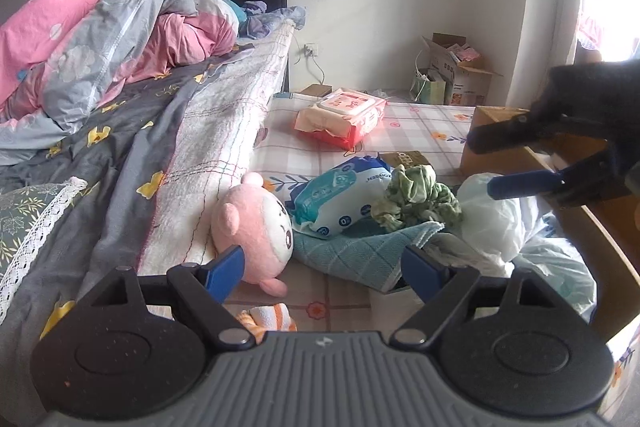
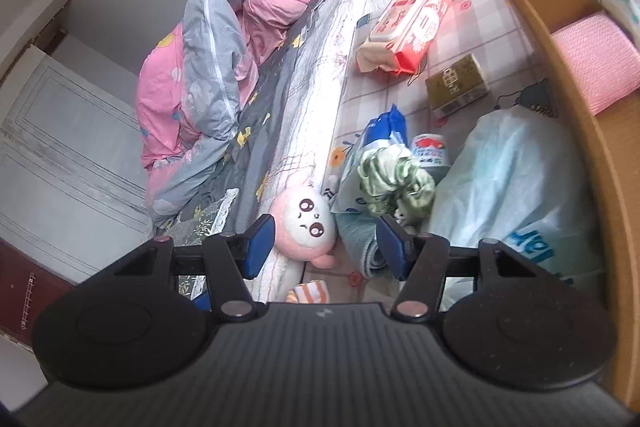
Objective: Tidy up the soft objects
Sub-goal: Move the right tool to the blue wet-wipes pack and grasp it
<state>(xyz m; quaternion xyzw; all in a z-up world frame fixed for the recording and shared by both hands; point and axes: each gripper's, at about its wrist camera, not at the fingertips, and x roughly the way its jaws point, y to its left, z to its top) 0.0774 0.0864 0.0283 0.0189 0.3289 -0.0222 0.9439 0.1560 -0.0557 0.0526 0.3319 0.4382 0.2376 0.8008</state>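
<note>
**Both grippers hung empty above the soft clutter**

A bed [image 1: 132,131] with a pink and grey quilt [image 1: 100,39] bordered the checked mat [image 1: 420,123]. On the mat, a white plastic bag [image 2: 516,187] lay beside a teal towel [image 1: 360,247]; the pink plush toy [image 1: 256,223] leaned against the mattress. A crumpled green cloth [image 1: 416,199] sat atop the towel. The left gripper [image 1: 324,269] and right gripper [image 2: 326,241] were both spread wide, holding nothing.
</note>
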